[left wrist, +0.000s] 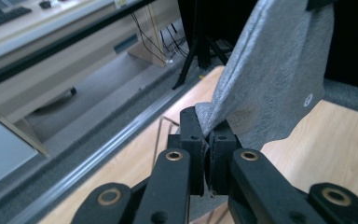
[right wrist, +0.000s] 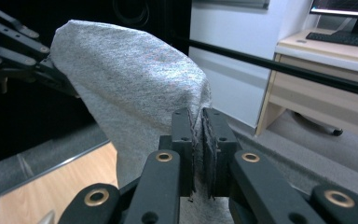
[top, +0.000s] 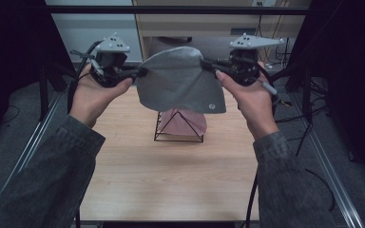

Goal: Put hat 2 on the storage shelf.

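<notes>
Above the wooden bench (top: 171, 166) we see a grey cloth (top: 180, 80) held up in the air, stretched between the two claws. The left claw (top: 140, 72) is pinched closed on the cloth's left edge; in the left gripper view the jaws stand pressed together with a fold of the grey fabric caught between them (left wrist: 208, 140). The right claw (top: 205, 62) is likewise clamped on the cloth's upper right edge, and in the right gripper view its jaws meet on the fabric (right wrist: 198, 140), with only the cloth's thickness between them. The cloth hangs down from both grips, and we can make out a small round white mark (top: 210, 107) near its lower right corner. Below it on the bench stands a black wire rack (top: 178, 133) with a pink cloth (top: 183, 121) draped over it.
</notes>
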`<state>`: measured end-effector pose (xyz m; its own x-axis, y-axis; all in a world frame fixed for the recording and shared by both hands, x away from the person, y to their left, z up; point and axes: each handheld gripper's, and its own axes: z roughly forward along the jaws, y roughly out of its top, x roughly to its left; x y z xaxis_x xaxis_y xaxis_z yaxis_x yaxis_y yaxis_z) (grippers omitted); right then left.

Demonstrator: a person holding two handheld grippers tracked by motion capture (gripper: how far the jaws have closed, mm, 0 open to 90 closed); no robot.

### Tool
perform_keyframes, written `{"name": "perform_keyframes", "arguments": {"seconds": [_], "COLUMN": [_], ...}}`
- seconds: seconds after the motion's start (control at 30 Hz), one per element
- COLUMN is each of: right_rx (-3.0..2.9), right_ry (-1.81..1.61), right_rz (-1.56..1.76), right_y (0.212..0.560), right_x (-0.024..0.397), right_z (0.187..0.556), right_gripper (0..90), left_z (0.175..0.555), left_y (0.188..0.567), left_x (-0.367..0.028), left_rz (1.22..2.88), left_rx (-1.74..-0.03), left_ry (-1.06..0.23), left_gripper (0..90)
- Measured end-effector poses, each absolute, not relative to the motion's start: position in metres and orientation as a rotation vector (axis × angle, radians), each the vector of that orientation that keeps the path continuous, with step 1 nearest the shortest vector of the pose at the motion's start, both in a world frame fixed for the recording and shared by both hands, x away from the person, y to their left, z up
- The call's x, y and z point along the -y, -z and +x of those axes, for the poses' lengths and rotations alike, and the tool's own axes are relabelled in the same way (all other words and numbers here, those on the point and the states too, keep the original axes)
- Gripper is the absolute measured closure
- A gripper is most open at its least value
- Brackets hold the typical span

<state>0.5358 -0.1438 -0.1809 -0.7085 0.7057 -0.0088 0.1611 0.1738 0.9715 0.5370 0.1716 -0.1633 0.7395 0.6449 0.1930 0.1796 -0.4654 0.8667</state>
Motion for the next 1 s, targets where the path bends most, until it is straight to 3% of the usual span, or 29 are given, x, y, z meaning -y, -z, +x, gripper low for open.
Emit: {"name": "perform_keyframes", "arguments": {"seconds": [0.27,0.6,1.0], "right_rx": [-1.971,-2.035,-2.036], "right_ry": [-1.583,-1.529,-1.509], "right_rz": [0.847,0.907,0.929], "right_y": [0.171,0.208,0.232], "right_x": [0.149,0.148,0.147], "right_z": [0.577,0.629,0.656], "right_gripper": [84.5,84.4,84.4], "left_z": [0.577,0.611,0.633], "left_y": [0.153,0.187,0.214], "left_x": [-0.164,-0.159,-0.158], "left_rz": [1.979,1.996,1.989], "left_rx": [-0.628,-0.665,-0.693], "left_ry": [-0.662,-0.626,-0.638], "left_gripper": [87.1,87.1,87.1]}}
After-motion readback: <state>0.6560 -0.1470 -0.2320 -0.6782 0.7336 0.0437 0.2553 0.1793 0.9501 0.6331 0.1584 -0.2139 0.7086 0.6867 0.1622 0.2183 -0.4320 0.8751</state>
